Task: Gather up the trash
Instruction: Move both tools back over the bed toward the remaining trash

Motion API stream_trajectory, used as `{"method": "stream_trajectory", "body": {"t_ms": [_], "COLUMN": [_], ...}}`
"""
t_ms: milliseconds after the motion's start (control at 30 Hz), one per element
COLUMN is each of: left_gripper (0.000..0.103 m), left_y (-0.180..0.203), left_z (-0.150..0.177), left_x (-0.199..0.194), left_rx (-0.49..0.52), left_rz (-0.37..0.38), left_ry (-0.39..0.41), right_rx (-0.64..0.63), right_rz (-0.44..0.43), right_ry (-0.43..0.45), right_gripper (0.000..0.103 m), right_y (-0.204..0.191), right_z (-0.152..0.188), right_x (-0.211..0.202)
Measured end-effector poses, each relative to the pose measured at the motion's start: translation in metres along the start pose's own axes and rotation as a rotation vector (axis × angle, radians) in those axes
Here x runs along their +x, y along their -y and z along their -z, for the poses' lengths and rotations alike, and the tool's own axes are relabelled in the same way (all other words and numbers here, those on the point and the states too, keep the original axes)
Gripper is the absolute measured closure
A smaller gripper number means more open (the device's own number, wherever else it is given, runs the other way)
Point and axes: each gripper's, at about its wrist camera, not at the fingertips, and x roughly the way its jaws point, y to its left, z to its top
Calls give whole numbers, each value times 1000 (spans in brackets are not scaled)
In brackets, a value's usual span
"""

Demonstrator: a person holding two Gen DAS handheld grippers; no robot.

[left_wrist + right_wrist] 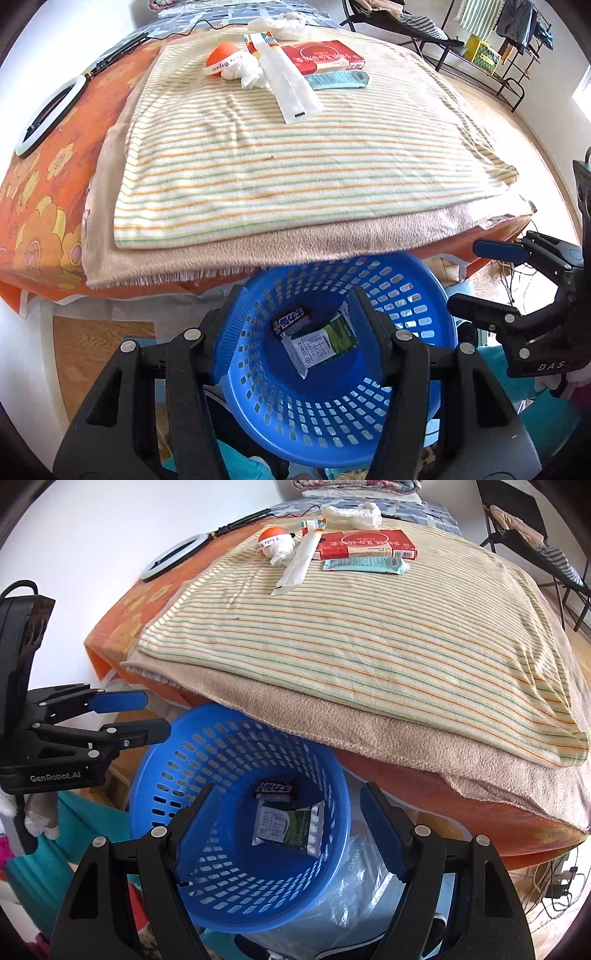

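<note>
Below both grippers, blue basket (332, 369) sits at the bed's edge w/ two wrappers inside: dark one (291, 319), green-white one (321, 345). Left gripper (299, 332) fingers spread, nothing between. Right gripper (288, 830) same, released, empty. Rest of trash on the striped towel (369, 635): red box (365, 544), teal packet (364, 565), orange ball (271, 537), crumpled tissue (282, 552).

Left wrist camera is looking steeply down from close above the blue basket (332, 369), facing the near edge of the striped towel (295, 166). Right wrist camera is looking down likewise from slightly further right, the basket (240, 849) sitting left of centre. Both views are sharing the basket, towel and each other's gripper at the frame edge.
</note>
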Motion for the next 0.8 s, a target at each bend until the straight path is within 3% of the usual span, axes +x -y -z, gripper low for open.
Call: {"method": "stream_trajectory", "body": {"t_ms": [300, 800], "left_gripper": [45, 45], "left_y": [-19, -64], "left_z": [-65, -143], "left_x": [-18, -6], "left_rx": [4, -67], "left_rz": [-50, -76], "left_ry": [108, 170], "right_rx": [29, -9], "right_rz": [4, 45], "right_ry": [40, 131], "right_gripper": [25, 25], "right_y": [14, 42], "right_z": [-31, -100], "right_x": [-6, -13]}}
